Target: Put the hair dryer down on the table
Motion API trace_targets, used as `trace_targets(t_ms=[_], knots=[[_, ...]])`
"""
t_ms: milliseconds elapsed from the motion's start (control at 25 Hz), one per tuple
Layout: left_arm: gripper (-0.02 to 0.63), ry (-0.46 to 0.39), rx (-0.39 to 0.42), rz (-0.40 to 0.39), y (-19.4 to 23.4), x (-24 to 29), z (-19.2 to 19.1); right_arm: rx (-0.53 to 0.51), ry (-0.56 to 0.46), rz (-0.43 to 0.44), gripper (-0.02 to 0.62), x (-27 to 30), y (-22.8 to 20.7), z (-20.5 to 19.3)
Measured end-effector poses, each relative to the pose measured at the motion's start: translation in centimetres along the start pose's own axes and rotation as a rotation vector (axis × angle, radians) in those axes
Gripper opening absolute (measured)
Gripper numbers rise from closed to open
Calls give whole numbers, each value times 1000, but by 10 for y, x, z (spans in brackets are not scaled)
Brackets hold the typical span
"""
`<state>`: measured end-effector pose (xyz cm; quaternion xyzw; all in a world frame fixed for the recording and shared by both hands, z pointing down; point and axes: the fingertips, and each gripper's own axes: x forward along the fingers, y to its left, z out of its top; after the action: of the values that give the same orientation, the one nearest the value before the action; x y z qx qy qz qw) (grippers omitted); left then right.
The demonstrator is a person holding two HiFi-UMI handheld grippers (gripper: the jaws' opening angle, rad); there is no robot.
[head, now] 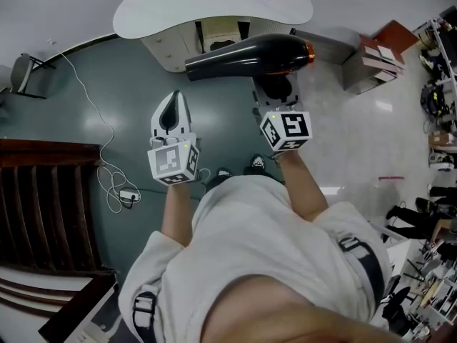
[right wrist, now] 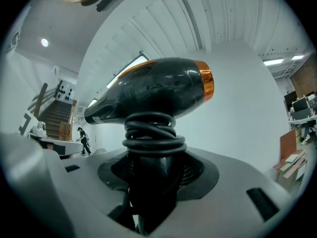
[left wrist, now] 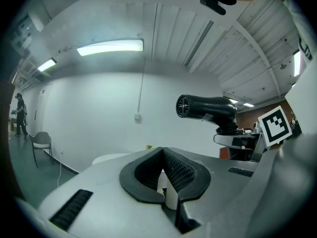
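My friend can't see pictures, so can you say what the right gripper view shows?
The right gripper holds a black hair dryer by its handle, with a black cord coiled round the handle. The dryer has an orange ring at its right end; white walls lie behind.

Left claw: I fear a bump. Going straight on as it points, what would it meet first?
Likely the rim of the white table, which the shut, empty left claw points at; depth is unclear. The hair dryer in the right claw lies to its right.

Hair dryer (head: 250, 54) in all three views
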<state>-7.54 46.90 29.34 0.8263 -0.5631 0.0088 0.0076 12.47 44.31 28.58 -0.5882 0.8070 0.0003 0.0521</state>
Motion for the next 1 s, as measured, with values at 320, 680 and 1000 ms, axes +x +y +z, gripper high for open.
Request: trace_targets(t_ms=[320, 680, 1000], knots=[[17, -10, -1, -10, 24, -16, -6, -32, 2, -4, 209, -4, 30, -5], [17, -2, -13, -28, 24, -1, -14, -28, 25, -2, 209, 7, 26, -13], [17, 1, -11, -24, 46, 42, -13, -23, 24, 10, 209, 55, 17, -18]])
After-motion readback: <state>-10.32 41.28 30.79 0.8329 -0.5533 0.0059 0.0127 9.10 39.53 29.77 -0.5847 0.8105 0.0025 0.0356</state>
